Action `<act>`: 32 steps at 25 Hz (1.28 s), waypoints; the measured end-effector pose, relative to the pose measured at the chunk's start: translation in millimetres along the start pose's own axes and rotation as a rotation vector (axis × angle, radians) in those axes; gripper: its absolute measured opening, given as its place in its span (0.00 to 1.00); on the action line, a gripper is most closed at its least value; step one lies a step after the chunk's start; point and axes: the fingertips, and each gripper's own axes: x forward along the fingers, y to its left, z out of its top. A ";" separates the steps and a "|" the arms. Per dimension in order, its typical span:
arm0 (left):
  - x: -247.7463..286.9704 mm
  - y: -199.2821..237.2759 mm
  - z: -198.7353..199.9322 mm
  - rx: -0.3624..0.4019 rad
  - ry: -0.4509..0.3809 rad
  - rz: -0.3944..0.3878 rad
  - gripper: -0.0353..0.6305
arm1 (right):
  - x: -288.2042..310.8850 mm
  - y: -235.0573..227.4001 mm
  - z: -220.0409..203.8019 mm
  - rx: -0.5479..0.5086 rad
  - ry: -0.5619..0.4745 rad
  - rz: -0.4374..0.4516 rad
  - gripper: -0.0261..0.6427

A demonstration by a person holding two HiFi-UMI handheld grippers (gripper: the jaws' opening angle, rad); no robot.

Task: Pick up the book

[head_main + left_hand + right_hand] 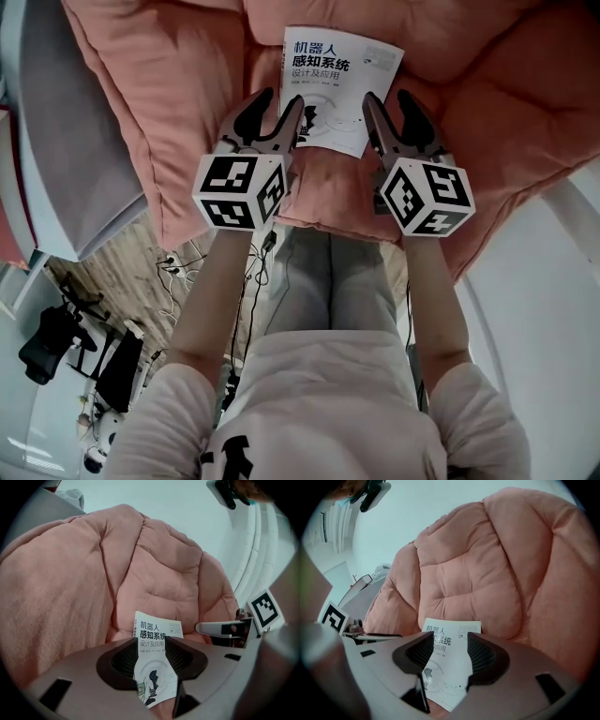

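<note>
One white book [339, 89] lies on one pink cushion [169, 84], just ahead of the fingers [255, 111]. The left gripper [281, 101] and right gripper [388, 98] both gape wide, holding nothing.

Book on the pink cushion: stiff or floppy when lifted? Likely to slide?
The book looks like a thin softcover, so it probably sags if gripped at one corner. The puffy cushion beneath likely yields under a push, so the book may sink rather than slide.

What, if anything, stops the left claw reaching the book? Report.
Probably nothing: the left claw stands open beside the book, with no obstacle between them, and the book lies bare on the pink cushion.
</note>
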 end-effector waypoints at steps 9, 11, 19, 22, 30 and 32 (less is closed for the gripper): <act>24.4 6.3 -18.7 -0.025 0.070 -0.009 0.31 | 26.4 -21.6 -16.1 0.016 0.041 -0.026 0.40; 32.1 7.9 -20.9 -0.020 0.078 -0.007 0.31 | 33.9 -26.5 -20.7 0.021 0.050 -0.025 0.41; 47.7 13.2 -13.8 -0.006 0.089 0.009 0.33 | 49.2 -38.3 -25.2 0.044 0.090 -0.023 0.44; 54.3 17.3 -13.7 0.000 0.092 0.016 0.34 | 56.6 -42.9 -29.2 0.046 0.106 -0.021 0.45; 68.0 19.4 -12.7 0.031 0.128 0.005 0.36 | 66.9 -44.7 -28.7 0.045 0.140 -0.020 0.47; 70.5 18.6 -10.5 0.047 0.133 0.001 0.36 | 70.9 -42.9 -26.9 0.040 0.155 -0.012 0.47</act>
